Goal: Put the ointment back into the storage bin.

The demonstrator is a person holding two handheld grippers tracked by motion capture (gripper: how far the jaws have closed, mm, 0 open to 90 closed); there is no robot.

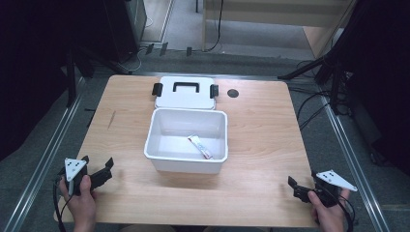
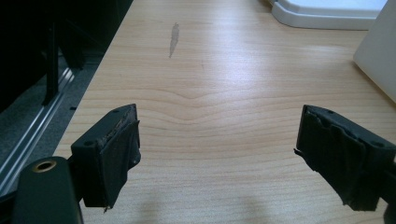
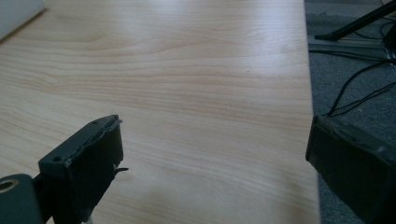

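White box (image 1: 164,154) mid-table w/ tube (image 1: 200,147) inside; left claw (image 1: 99,170), right claw (image 1: 300,189) well apart, both agape, empty.

High view overhead facing forward, gripper views low, close, sharing table (image 1: 261,121)

We see white box (image 1: 167,155): lidless, upright, mid-table | tube (image 1: 200,147): small, white and red, flat inside, slanted | lid (image 1: 185,99): white, black handle, just behind box

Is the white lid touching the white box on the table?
Cannot tell. In the high view the lid lies just behind the box, their edges meeting in the picture with no plain gap or contact.
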